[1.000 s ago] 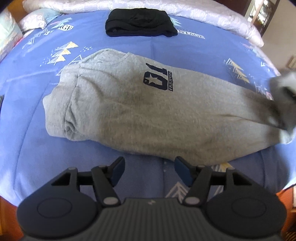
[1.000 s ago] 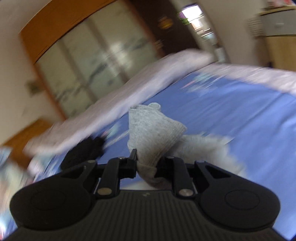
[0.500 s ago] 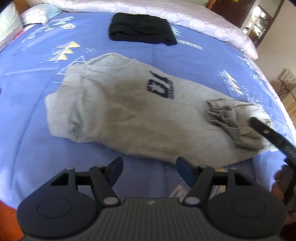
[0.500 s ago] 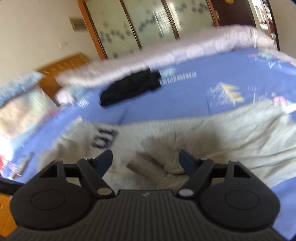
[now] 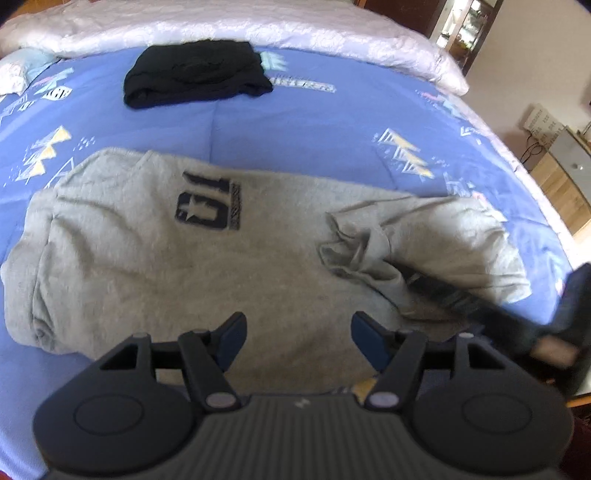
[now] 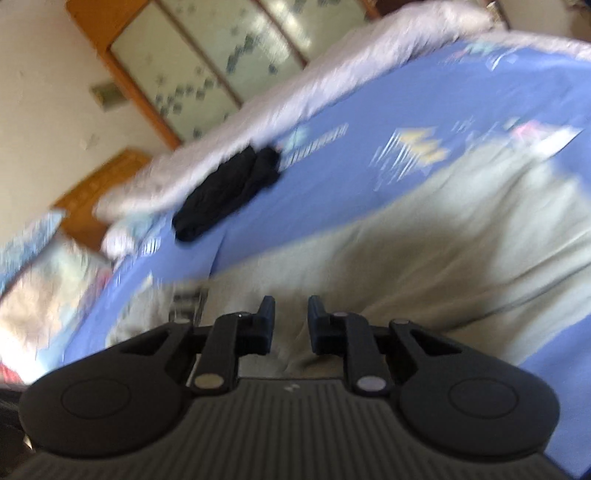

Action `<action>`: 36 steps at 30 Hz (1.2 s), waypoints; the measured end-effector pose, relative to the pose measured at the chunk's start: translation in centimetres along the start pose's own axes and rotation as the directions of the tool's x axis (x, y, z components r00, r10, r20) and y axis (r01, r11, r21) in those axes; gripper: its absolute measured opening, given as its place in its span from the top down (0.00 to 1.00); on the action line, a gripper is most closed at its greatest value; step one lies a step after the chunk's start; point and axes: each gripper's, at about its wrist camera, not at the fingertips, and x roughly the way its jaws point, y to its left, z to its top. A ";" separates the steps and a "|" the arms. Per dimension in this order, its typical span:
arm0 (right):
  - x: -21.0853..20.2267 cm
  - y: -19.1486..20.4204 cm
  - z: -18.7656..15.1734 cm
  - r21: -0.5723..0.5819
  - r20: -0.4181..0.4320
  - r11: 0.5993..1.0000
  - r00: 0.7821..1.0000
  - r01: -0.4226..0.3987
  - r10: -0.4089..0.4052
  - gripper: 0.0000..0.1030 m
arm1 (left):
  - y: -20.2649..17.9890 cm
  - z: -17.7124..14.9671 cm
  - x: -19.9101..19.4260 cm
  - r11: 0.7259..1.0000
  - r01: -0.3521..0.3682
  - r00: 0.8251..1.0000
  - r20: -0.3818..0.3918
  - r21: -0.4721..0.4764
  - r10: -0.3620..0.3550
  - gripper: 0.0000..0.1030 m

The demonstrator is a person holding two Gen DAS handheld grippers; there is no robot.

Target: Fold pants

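Grey sweatpants with a dark "01" print lie across the blue bedspread. Their leg end is folded back and rumpled on top of them at the right. My left gripper hovers open over the pants' near edge with nothing between its fingers. My right gripper is low on the pants, and its jaws are closing to a narrow gap with grey cloth between them. In the left wrist view its dark fingers reach in under the folded leg end.
A folded black garment lies farther back on the bed, also seen in the right wrist view. A white quilt runs along the far edge. Pillows sit at the left, and a wooden cabinet stands past the bed's right side.
The right gripper carried the leg end over onto the pants, let it go and opened, then sank and narrowed again on the cloth. The left gripper moved in over the pants' near edge.
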 end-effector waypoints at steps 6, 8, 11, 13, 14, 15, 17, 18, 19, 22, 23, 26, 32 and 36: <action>0.8 3.5 -1.8 -0.261 0.038 0.959 0.994 0.107 -0.101 0.77 | 4.8 -1.7 -0.4 0.992 -0.010 1.000 -0.024 -0.122 0.007 0.37; 0.7 3.3 -1.8 -0.254 0.042 0.962 0.995 0.098 -0.091 0.77 | 7.0 -2.3 -1.4 0.984 -0.006 1.000 -0.009 -0.179 0.005 0.37; 0.9 3.1 -2.0 -0.265 0.049 0.958 0.994 0.108 -0.099 0.77 | 10.2 -3.3 -3.1 0.964 -0.019 0.999 0.020 -0.264 0.025 0.35; 0.8 3.2 -2.2 -0.281 0.054 0.951 0.991 0.130 -0.120 0.77 | 12.5 -3.9 -3.9 0.943 -0.024 0.999 0.032 -0.331 0.037 0.31; 0.7 3.5 -2.4 -0.287 0.059 0.947 0.989 0.144 -0.133 0.77 | 13.8 -4.2 -4.2 0.927 -0.026 0.999 0.035 -0.374 0.042 0.29; 0.6 3.7 -2.5 -0.289 0.059 0.945 0.988 0.155 -0.144 0.77 | 15.0 -4.4 -4.2 0.909 -0.023 0.999 0.035 -0.416 0.042 0.28; 0.4 4.0 -2.1 -0.267 0.048 0.948 0.985 0.172 -0.166 0.76 | 17.4 -4.8 -4.2 0.865 -0.001 0.999 0.035 -0.501 0.022 0.25; 0.0 4.2 -1.8 -0.243 0.044 0.951 0.982 0.189 -0.184 0.75 | 18.6 -4.8 -3.9 0.842 0.016 0.999 0.039 -0.539 0.006 0.25; -0.4 4.7 -1.6 -0.223 0.057 0.951 0.976 0.216 -0.208 0.75 | 19.5 -4.9 -3.6 0.821 0.034 0.999 0.045 -0.569 -0.010 0.25; -2.0 7.2 -2.2 -0.292 0.155 0.925 0.966 0.245 -0.207 0.72 | 22.3 -4.7 -2.7 0.730 0.142 0.990 0.114 -0.669 -0.088 0.17; -2.3 8.1 -2.5 -0.328 0.163 0.916 0.969 0.232 -0.187 0.72 | 22.9 -4.4 -2.5 0.703 0.167 0.986 0.133 -0.691 -0.104 0.14; -1.2 9.4 -3.5 -0.382 0.068 0.911 0.987 0.158 -0.143 0.72 | 24.5 -4.1 -1.4 0.648 0.216 0.976 0.181 -0.730 -0.122 0.12; 1.2 9.4 -5.3 -0.417 -0.022 0.894 0.982 0.164 -0.190 0.71 | 25.1 -3.0 -0.4 0.671 0.147 0.987 0.156 -0.727 -0.048 0.75; -0.6 10.0 -4.2 -0.397 0.001 0.909 0.990 0.128 -0.139 0.69 | 24.6 -3.1 -1.8 0.678 0.187 0.979 0.190 -0.711 -0.071 0.78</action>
